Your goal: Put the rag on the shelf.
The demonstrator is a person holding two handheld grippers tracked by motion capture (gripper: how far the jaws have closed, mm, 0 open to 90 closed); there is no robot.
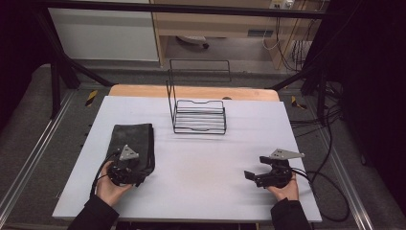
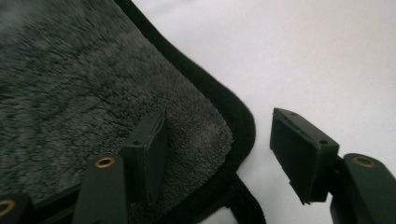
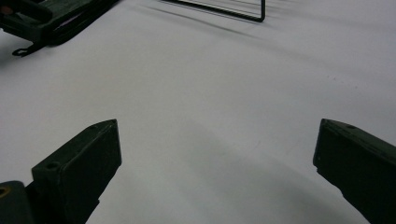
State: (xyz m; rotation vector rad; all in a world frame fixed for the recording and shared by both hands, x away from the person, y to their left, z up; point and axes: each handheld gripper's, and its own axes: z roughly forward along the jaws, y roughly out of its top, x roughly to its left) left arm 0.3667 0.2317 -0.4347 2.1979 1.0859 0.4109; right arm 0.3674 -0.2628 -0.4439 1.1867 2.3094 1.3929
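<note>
Left of the wire rack on the white table, folded dark towel: soft, light, limp, plush, best pinched at the bound corner edge; left gripper parted astride that corner, unpressed; right gripper wide, empty.

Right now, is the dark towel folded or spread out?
Folded: the dark towel lies as a compact rectangle, with stacked layers along its right edge.
</note>
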